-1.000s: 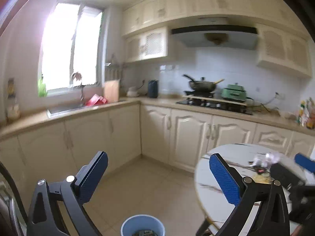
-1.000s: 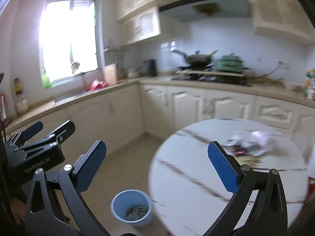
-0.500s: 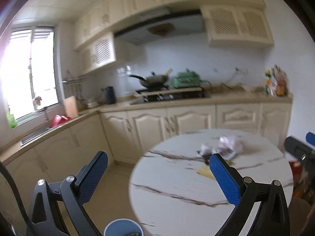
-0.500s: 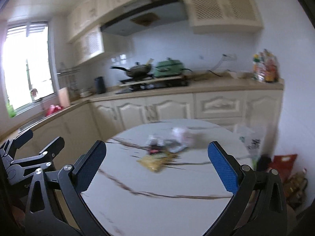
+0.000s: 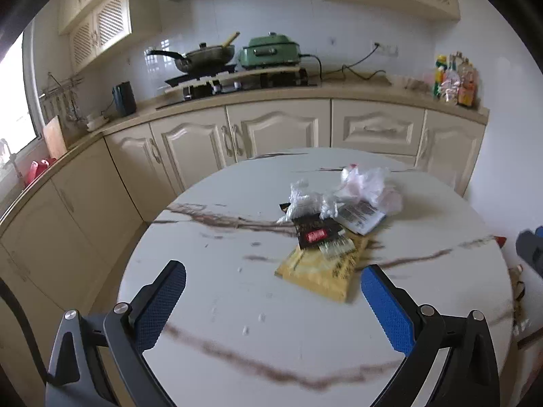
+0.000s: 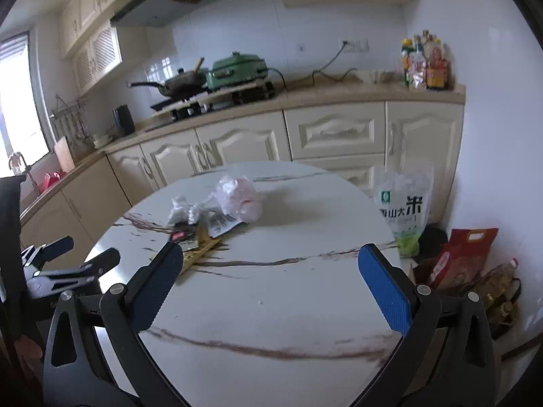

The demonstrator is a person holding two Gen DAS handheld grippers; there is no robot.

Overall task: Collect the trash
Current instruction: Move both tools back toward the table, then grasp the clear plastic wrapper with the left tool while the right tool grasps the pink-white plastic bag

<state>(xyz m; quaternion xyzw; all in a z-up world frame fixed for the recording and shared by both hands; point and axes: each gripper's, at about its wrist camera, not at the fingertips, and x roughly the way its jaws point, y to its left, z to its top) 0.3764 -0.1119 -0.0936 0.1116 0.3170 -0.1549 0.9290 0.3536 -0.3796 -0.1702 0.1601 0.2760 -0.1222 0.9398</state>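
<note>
While both grippers gape empty, wrappers point(image 5: 322, 234) litter the marble table point(image 5: 237, 305) before kitchen cabinets point(image 5: 271, 129).

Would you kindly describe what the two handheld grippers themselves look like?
Both match: the left gripper and right gripper each have a black angular frame with silver screw heads and two flat fingers faced with blue textured pads. No cables or sleeves are visible.

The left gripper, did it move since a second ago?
Yes. The left gripper swung right, away from the window side: the stove slid leftward in its view, and the round table now fills it.
</note>
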